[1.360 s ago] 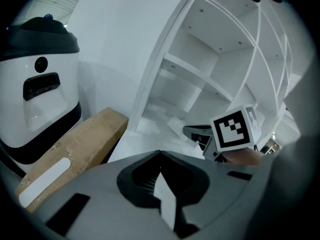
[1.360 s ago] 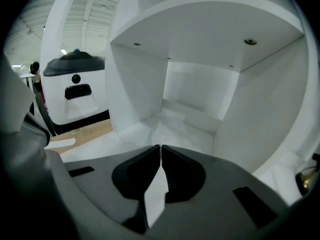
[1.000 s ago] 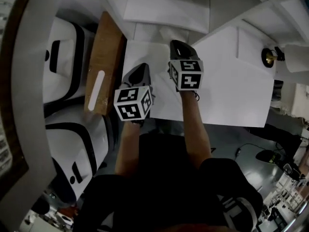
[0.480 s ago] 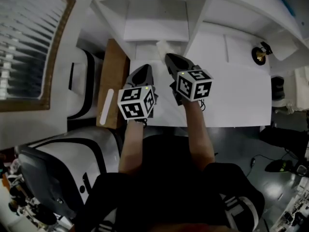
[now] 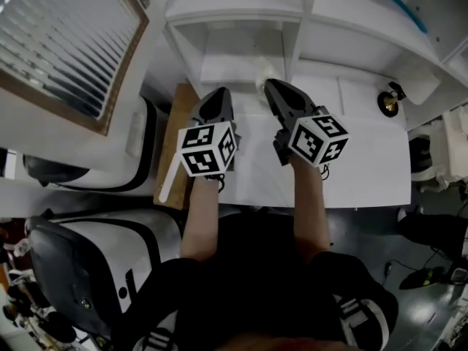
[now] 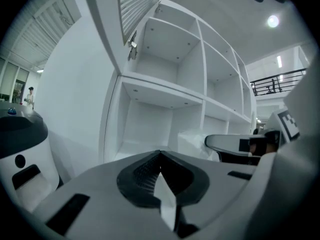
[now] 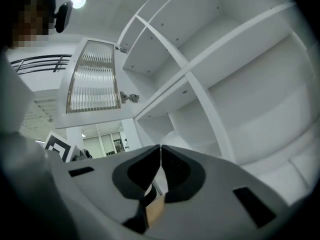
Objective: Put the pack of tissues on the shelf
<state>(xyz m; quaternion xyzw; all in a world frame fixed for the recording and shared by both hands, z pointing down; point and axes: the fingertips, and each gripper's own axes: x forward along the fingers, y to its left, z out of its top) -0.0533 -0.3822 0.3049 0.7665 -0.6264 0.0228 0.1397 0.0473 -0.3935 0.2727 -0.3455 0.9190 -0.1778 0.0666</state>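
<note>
my right gripper [image 7: 160, 147] is pressing its jaws together tip to tip, with nothing between them. my left gripper [image 6: 160, 153] is doing the same, closed and empty. i am holding both side by side above the white surface [image 5: 365, 152], pointing them into the shelf [image 5: 219, 18].

the pack [image 5: 263, 70] is lying just ahead of my right gripper, at the foot of the divider [image 5: 290, 46] that splits the lower bays. it is sitting low, at the mouth of the left bay, and i cannot tell whether it is resting on the bay floor or on the edge of the surface. neither gripper is touching it.

i am judging this as one of two things. if that low bay counts as the shelf, the placing is done and i only need to draw back. if not, i am at the reach, with the grasp not yet made. the next move then calls for opening my right gripper wide, since it is nearest, and easing it forward around the soft pack. i would then close gently and lift the pack clear of the divider onto a board above.
</note>
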